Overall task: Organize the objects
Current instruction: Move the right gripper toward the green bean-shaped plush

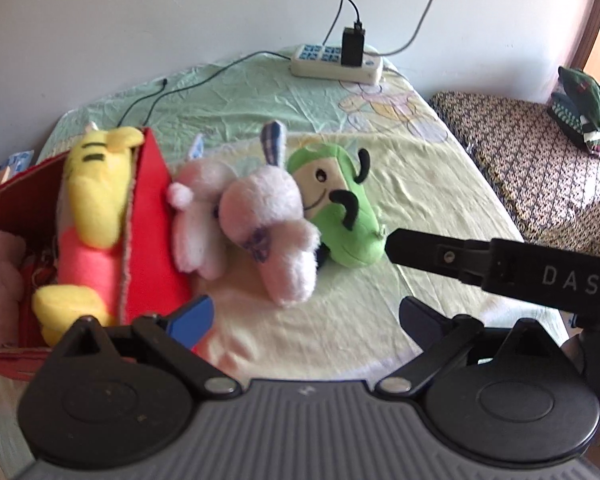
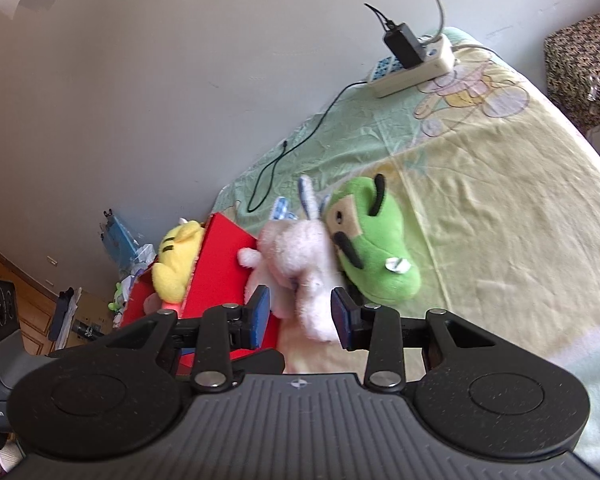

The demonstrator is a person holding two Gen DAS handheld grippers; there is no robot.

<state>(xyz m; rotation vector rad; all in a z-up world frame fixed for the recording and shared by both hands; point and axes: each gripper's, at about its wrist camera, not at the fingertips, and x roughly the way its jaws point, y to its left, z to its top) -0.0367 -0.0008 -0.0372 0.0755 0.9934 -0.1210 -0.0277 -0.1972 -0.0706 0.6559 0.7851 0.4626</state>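
We see the pink bunny [image 2: 300,264] lying on the bed [image 2: 500,200] between the red box [image 2: 224,264] and the green toy [image 2: 376,252] — touching both. Our right gripper [image 2: 302,316] has its fingers spread either side of the bunny's leg, not closed on it. Our left gripper [image 1: 304,316] hovers nearer, fingers wide apart and empty.

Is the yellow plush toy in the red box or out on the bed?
In. The yellow plush toy stands inside the red box, head poking above its rim.

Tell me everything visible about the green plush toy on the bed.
The green plush toy is soft and fuzzy, with a beige face patch, a black eye, a stitched smile and curved black antennae. It lies on its side on the yellow-green bedsheet, pressed against the pink plush rabbit. No tongs touch it.
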